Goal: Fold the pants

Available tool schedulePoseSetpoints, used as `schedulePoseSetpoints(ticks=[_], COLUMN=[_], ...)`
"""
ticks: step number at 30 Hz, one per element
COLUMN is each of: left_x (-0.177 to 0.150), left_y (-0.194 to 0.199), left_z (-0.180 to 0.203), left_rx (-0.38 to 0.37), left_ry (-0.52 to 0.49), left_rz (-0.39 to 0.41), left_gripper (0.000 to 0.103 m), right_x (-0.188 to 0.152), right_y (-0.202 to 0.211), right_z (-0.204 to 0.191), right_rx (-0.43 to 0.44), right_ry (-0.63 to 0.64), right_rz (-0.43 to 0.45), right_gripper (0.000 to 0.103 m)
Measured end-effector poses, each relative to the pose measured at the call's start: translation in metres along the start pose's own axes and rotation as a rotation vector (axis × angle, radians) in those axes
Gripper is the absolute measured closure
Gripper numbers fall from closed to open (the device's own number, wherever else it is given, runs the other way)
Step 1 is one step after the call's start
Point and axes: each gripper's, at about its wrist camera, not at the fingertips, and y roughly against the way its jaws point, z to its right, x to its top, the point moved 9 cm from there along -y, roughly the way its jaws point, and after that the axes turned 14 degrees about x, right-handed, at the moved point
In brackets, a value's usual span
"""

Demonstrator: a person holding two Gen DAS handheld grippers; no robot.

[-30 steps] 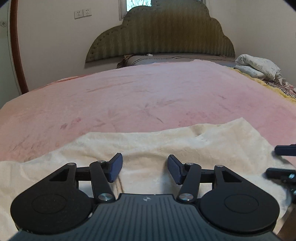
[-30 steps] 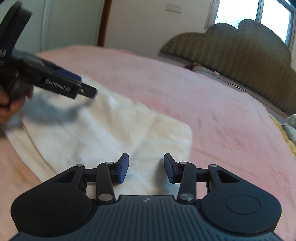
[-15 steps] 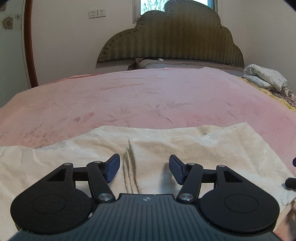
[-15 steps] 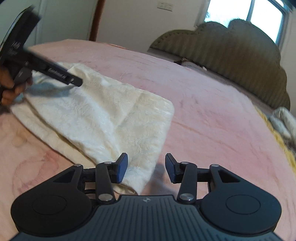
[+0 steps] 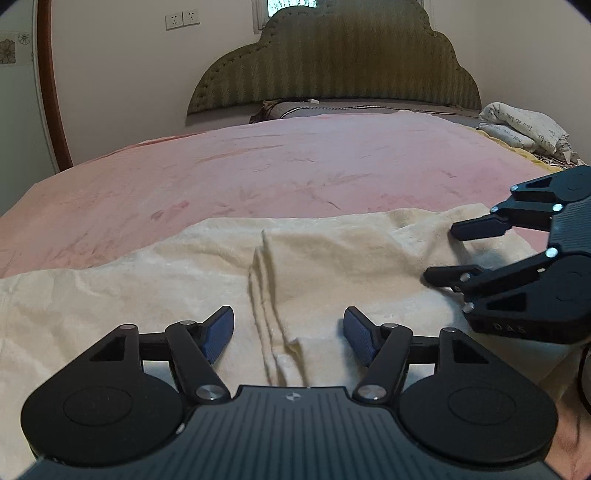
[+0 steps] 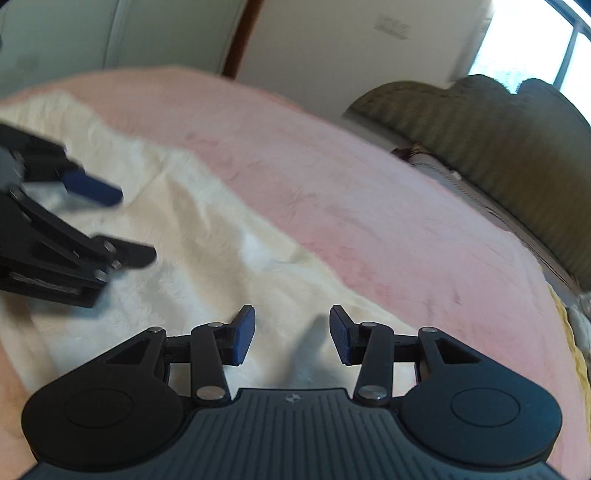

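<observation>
- Hovering low over the cream pants (image 5: 332, 266), the left tool (image 5: 289, 334) has its blue pads spread wide with nothing between them; a stack of folded fabric edges runs up between the pads, untouched by either.
- Just beside it on the person's right, the right tool (image 5: 439, 254) reaches in from the side, its two black fingers parted and empty, with the lower finger lying close on the fabric and the upper one above the far right corner of the pants.
- In the right wrist view, the right tool (image 6: 291, 338) shows the same released state, pads apart over a raised wrinkle of the pants (image 6: 177, 236); the left tool (image 6: 129, 225) appears blurred at the left edge, also with its fingers apart.
- The pants lie spread across the near edge of the bed (image 5: 295, 166), partly folded so that one layer overlaps another at the middle.
- Beyond them the pink bedspread stretches bare toward the far edge.
- A folded white cloth with print (image 5: 524, 127) sits at the far right corner of the bed.
- An olive scalloped headboard (image 5: 332, 62) stands behind the bed, against a pale wall with sockets (image 5: 183, 19).
</observation>
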Motion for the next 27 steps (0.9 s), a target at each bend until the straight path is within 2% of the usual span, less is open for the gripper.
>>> schedulePoseSetpoints(ticks=[3,6,10,12,13,14,17,21,27], left_x=[-0.004,-0.005,0.007,0.014,0.017,0.019,0.020,0.014,0.017], left_y=[0.003,0.008,0.014,0.011,0.008,0.006,-0.005,-0.008,-0.004], left_z=[-0.008,-0.015,-0.024,-0.024,-0.023,-0.022,-0.022,-0.019,-0.015], left_rx=[0.003,0.011,0.010,0.010,0.011,0.017,0.047,0.045,0.060], left_ry=[0.025,0.065,0.131,0.134,0.134,0.133,0.127,0.134,0.116], left_rz=[0.003,0.013,0.058,0.048,0.040,0.032,0.004,-0.023,-0.012], left_gripper=[0.027,0.028,0.028,0.028,0.027,0.026,0.024,0.023,0.021], right_x=[0.005,0.011,0.014,0.008,0.003,-0.001,-0.008,-0.017,-0.019], right_y=[-0.015,-0.004,0.009,0.002,-0.005,-0.007,-0.003,0.003,0.005], right_z=[0.008,0.010,-0.009,-0.014,-0.015,-0.013,-0.013,-0.012,-0.013], right_rx=[-0.009,-0.029,0.144,0.141,0.108,0.057,0.020,0.002,0.001], right_ry=[-0.045,-0.080,-0.170,-0.193,-0.200,-0.212,-0.272,-0.314,-0.323], right_rz=[0.012,0.053,0.125,0.105,0.077,0.074,0.119,0.169,0.172], right_gripper=[0.057,0.057,0.056,0.029,0.005,0.000,0.000,0.000,0.000])
